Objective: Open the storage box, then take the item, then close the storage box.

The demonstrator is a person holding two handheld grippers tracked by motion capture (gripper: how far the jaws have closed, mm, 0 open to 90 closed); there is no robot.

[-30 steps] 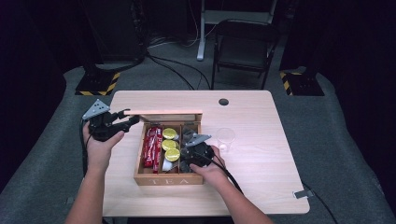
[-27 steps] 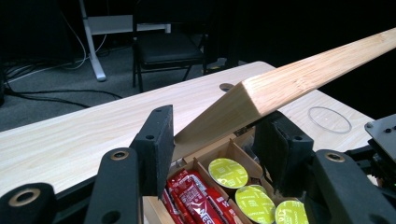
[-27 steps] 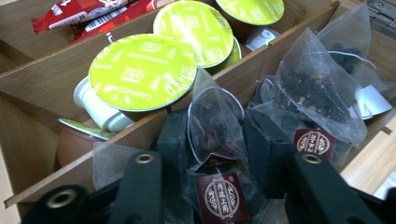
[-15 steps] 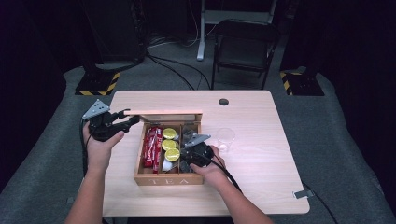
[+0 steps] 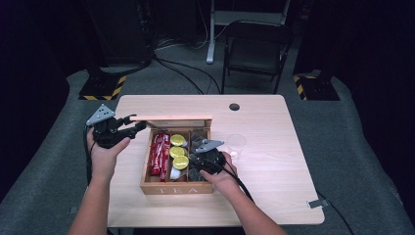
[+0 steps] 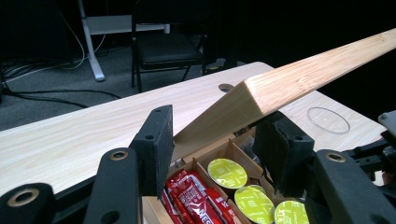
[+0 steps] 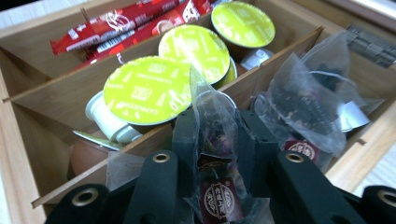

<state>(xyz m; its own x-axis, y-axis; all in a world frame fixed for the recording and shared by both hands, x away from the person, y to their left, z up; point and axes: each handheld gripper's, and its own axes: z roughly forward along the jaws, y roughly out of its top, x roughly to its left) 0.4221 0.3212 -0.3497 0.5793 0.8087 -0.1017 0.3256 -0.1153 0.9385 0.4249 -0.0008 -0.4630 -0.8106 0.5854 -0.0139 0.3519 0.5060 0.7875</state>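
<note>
A wooden tea box (image 5: 147, 183) stands mid-table with its lid (image 5: 171, 118) raised. My left gripper (image 5: 137, 123) is shut on the lid's left corner; in the left gripper view its pads (image 6: 161, 140) press both sides of the lid (image 6: 299, 79). My right gripper (image 5: 195, 165) reaches into the box's right compartment. Its jaws have just been closing on a clear tea bag (image 7: 215, 126) of dried flowers, and its gripper (image 7: 215, 128) now pinches that bag. Another tea bag (image 7: 303, 107) lies beside it.
Red sachets (image 5: 159, 152) fill the left compartment and green-lidded capsules (image 5: 178, 152) the middle one. A clear glass (image 5: 236, 144) stands just right of the box. A cable hole (image 5: 234, 106) sits at the table's far edge; a folding chair (image 5: 257, 49) is beyond.
</note>
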